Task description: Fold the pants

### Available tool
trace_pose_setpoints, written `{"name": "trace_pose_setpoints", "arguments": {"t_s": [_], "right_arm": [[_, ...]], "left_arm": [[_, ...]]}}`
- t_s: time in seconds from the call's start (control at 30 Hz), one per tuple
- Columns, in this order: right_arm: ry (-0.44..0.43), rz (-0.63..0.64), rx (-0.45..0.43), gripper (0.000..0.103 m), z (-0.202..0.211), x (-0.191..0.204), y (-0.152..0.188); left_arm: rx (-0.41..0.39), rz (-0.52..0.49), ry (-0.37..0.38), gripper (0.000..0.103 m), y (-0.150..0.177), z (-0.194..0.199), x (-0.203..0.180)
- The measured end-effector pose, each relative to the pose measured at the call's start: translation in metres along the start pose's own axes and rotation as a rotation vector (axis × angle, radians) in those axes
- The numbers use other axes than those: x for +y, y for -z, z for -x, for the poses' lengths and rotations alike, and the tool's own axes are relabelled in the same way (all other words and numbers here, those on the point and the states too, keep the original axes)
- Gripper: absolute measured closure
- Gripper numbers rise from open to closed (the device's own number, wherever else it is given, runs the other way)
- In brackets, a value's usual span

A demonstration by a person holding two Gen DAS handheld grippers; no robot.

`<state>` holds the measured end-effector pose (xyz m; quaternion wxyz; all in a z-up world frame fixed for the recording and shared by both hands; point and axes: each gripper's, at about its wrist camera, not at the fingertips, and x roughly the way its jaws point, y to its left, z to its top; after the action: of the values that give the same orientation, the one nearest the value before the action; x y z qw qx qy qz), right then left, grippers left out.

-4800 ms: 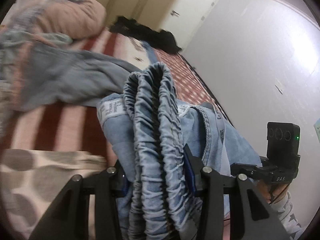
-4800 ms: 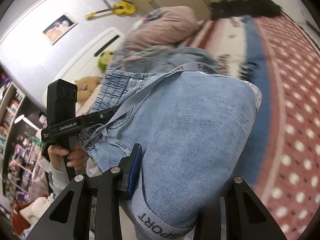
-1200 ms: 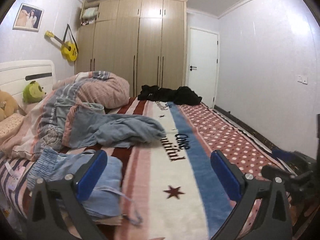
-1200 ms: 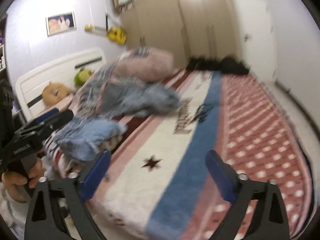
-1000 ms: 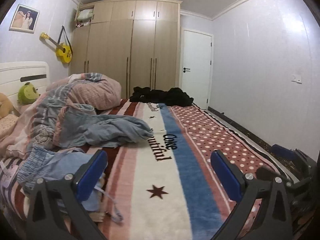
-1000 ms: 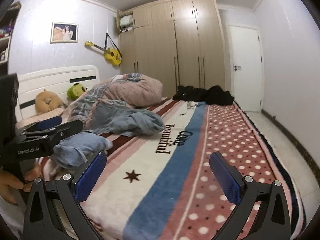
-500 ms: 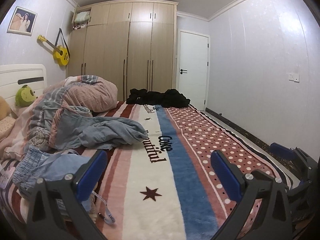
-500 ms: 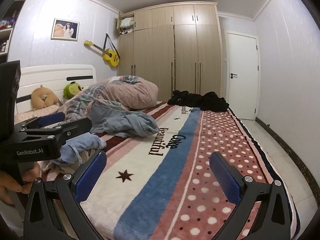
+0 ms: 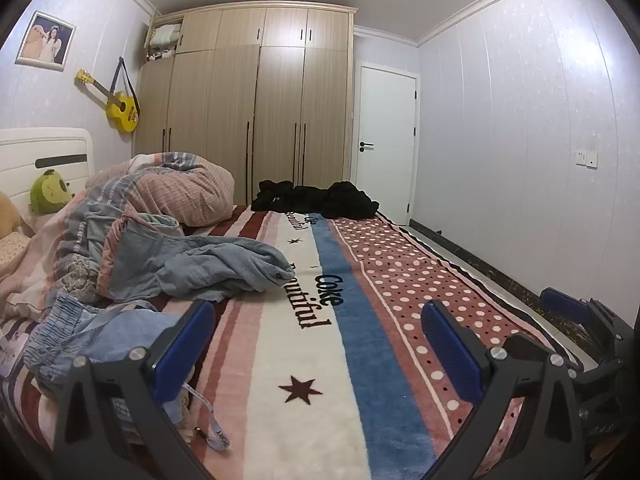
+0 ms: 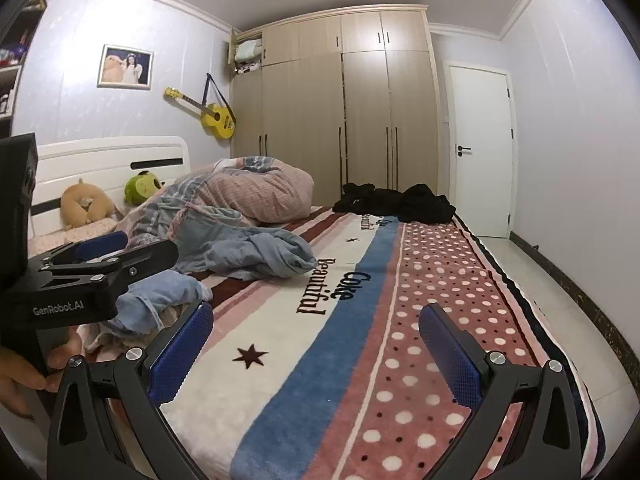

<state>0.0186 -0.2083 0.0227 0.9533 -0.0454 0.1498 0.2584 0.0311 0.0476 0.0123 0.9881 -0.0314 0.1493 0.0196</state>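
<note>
The folded light-blue denim pants lie at the near left edge of the bed, with a white drawstring hanging off the edge; they also show in the right wrist view. My left gripper is open and empty, held back from the bed. My right gripper is open and empty too. In the right wrist view the left gripper's body stands at the far left, partly covering the pants.
A striped and dotted blanket covers the bed. A loose blue-grey garment and a bunched quilt lie to the left. Black clothes sit at the far end. Wardrobe and door stand behind.
Both grippers held the pants 4.8 s ago; now both are open and empty and the pants lie on the bed. Over the last second both have drawn back slightly.
</note>
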Motion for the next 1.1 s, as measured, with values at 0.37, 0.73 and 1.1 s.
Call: {"name": "trace_pose_setpoints", "arguments": {"t_s": [0.37, 0.73, 1.1], "right_arm": [[0.012, -0.012, -0.02, 0.001, 0.0051, -0.0035, 0.0001], [0.013, -0.018, -0.016, 0.001, 0.0042, -0.006, 0.0002], [0.019, -0.025, -0.012, 0.001, 0.0019, -0.0082, 0.002]], "left_arm": [[0.002, 0.005, 0.001, 0.001, -0.0004, -0.0016, -0.0025], [0.006, 0.013, 0.001, 0.001, 0.0025, -0.0018, -0.0025], [0.008, 0.016, 0.003, 0.001, 0.0034, -0.0018, -0.0015]]}}
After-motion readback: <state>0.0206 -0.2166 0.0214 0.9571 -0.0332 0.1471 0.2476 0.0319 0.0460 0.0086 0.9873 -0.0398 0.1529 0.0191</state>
